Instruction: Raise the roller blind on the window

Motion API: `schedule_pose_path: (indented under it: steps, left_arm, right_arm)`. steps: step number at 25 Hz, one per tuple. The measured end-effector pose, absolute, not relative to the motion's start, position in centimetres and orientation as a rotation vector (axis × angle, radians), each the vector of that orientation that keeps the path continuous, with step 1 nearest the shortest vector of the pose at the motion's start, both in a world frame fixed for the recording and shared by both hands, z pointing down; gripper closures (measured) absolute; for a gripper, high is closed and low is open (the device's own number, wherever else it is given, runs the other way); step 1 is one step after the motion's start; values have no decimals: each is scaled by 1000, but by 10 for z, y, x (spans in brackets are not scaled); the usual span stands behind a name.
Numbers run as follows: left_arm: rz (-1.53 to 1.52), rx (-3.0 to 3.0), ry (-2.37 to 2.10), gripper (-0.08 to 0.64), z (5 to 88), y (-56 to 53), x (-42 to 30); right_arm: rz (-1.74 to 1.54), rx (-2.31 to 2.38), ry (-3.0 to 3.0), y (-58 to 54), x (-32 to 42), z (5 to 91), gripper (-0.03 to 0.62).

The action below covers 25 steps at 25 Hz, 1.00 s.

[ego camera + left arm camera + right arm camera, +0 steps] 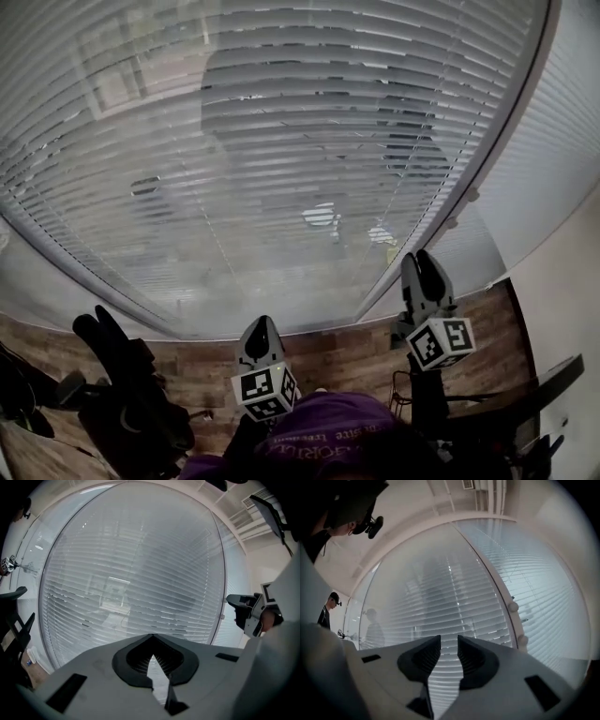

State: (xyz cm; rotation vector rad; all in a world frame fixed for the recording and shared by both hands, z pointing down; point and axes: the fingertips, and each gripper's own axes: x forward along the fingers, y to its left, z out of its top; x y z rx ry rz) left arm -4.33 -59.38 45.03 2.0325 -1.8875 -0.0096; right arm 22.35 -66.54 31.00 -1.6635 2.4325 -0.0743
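Note:
A slatted blind hangs fully lowered over the big window and fills most of every view. A white frame post with two small round knobs runs along its right side. My left gripper is held low in front of the blind's bottom edge, its jaws meeting at the tips with nothing in them. My right gripper is raised near the frame post, its jaws a small gap apart and empty. Neither gripper touches the blind. No cord or chain shows clearly.
A second lowered blind covers the window right of the post. A black office chair stands at the lower left on the wood floor. A dark desk edge is at the lower right. Another person stands far left.

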Motion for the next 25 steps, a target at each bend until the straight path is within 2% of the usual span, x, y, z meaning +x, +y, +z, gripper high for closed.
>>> schedule_pose_path:
  steps: [1,2,3,10,25]
  left_arm:
    - [-12,2042,-1885,560,446,-594,-41]
    - [-12,2051,-1881,560,442,-593,-39]
    - [-10,2057,-1877,560,439,-593,-36]
    - [-8,2064,-1874,560,430,-588,-29]
    - [-13,2063,-1859,560,439,-587,-27]
  right_arm:
    - [-93,-1634,2424,-659,210,312,507]
    - [-117,-1605,2431,-653,197,315,576]
    - [-138,-1579,2453,-647,186,317,594]
    - [-30,-1502,2655,-623,133,325,594]
    - [-42,-1529,2684,-622,139,337,594]
